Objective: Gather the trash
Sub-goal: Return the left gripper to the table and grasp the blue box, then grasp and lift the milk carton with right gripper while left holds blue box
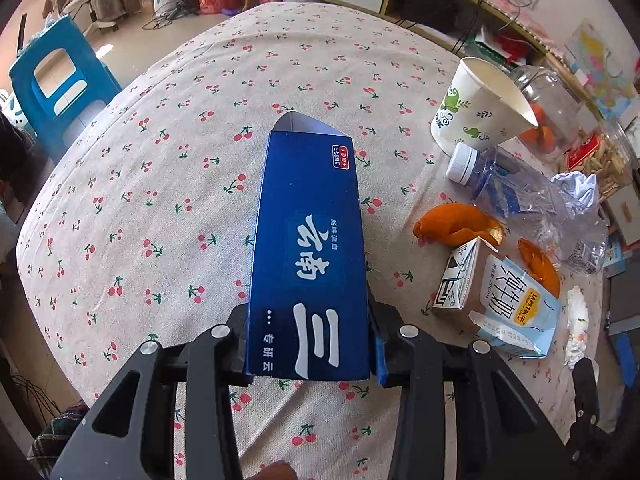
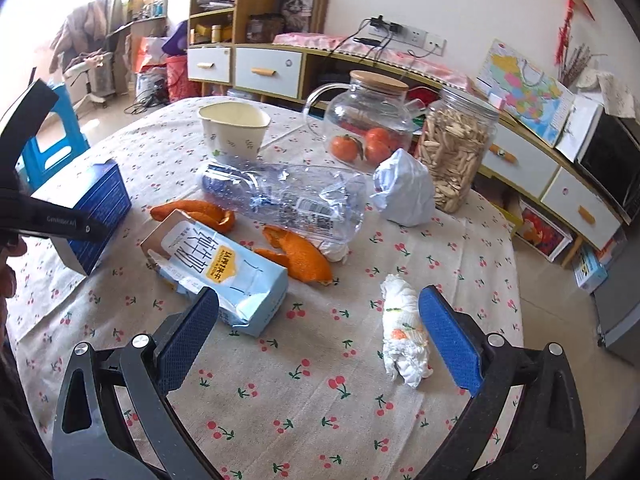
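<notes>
My left gripper [image 1: 310,354] is shut on a long blue carton box [image 1: 308,248], held above the cherry-print tablecloth [image 1: 160,184]; the box also shows in the right wrist view [image 2: 90,208]. My right gripper [image 2: 318,336] is open and empty above the cloth, between a crushed milk carton [image 2: 228,276] and a crumpled tissue [image 2: 404,340]. Beyond lie orange peels [image 2: 298,254], a crushed plastic bottle [image 2: 296,196], a dented paper cup [image 2: 234,130] and a crumpled paper ball [image 2: 404,192].
A glass jug with oranges [image 2: 366,124] and a jar of seeds [image 2: 454,148] stand at the table's far side. A blue stool [image 1: 60,88] stands beside the table. Low cabinets [image 2: 268,66] line the wall.
</notes>
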Action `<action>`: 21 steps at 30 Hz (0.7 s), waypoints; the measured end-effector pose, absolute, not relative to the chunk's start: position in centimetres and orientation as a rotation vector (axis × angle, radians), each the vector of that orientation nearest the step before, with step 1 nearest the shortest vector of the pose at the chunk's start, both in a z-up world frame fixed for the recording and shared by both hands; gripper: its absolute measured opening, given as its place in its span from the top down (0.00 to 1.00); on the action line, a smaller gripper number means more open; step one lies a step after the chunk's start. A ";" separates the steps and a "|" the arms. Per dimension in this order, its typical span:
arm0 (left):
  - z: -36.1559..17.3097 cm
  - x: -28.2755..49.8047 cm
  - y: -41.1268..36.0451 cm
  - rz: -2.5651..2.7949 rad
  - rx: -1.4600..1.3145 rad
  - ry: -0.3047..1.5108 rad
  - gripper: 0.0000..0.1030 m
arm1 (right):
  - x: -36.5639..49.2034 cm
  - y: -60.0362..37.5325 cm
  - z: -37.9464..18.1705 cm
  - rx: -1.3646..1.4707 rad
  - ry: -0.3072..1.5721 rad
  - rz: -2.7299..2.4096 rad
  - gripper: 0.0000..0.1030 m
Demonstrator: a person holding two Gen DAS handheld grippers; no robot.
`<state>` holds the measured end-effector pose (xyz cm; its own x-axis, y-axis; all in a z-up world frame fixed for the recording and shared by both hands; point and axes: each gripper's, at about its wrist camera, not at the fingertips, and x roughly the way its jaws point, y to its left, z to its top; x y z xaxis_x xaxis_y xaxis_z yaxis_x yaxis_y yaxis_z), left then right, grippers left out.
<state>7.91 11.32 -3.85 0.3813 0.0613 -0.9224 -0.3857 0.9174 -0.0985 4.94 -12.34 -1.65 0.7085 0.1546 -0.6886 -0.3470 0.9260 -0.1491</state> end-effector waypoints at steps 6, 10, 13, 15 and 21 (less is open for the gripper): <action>-2.3 7.0 10.6 0.256 -0.295 1.105 0.61 | 5.0 -8.6 -2.0 -0.391 0.761 0.509 0.07; -1.5 6.9 10.3 0.238 -0.250 1.079 0.61 | 6.2 -5.8 -3.3 -0.526 0.784 0.559 0.08; -1.2 6.8 10.6 0.251 -0.237 1.065 0.61 | 7.5 -4.8 -4.7 -0.564 0.829 0.573 0.17; -1.4 6.8 10.9 0.255 -0.234 1.071 0.61 | 8.1 -4.5 -5.4 -0.605 0.834 0.569 0.18; -2.1 7.4 11.2 0.238 -0.275 1.108 0.61 | 8.8 -4.5 -6.0 -0.589 0.855 0.583 0.13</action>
